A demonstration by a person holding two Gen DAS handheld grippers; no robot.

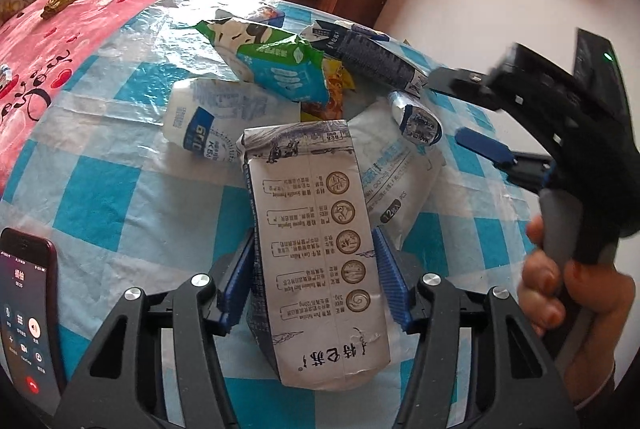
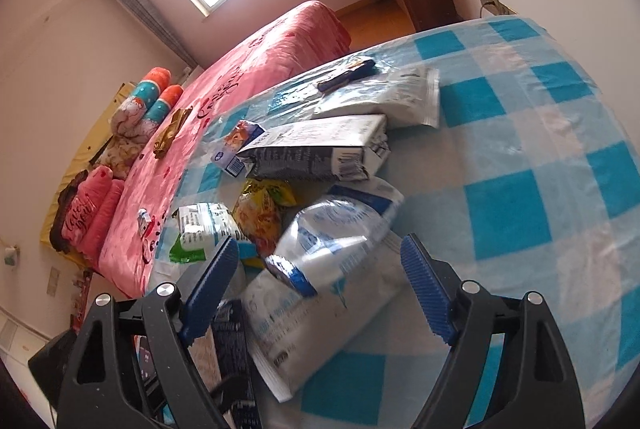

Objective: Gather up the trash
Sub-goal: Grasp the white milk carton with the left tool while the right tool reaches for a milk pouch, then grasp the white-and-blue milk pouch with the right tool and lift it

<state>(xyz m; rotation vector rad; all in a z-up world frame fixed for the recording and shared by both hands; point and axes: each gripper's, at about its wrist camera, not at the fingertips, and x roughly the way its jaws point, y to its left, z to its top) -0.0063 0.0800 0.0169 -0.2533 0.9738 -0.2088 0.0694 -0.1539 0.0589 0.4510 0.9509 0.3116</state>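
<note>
Checked table: two milk cartons

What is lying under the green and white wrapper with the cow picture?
The green wrapper rests partly on a white bottle and on a yellow snack bag, whose edge sticks out on its right. Whatever else lies beneath it is covered, so I cannot tell.

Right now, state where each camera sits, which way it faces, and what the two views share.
Left wrist: on the left gripper, angled down at the checked table; its fingers straddle a grey milk carton; the right gripper and a hand show.
Right wrist: on the right gripper, angled down toward a white bottle and the pink bed; only its fingers show.
Shared: table, bed, white bottle.
</note>
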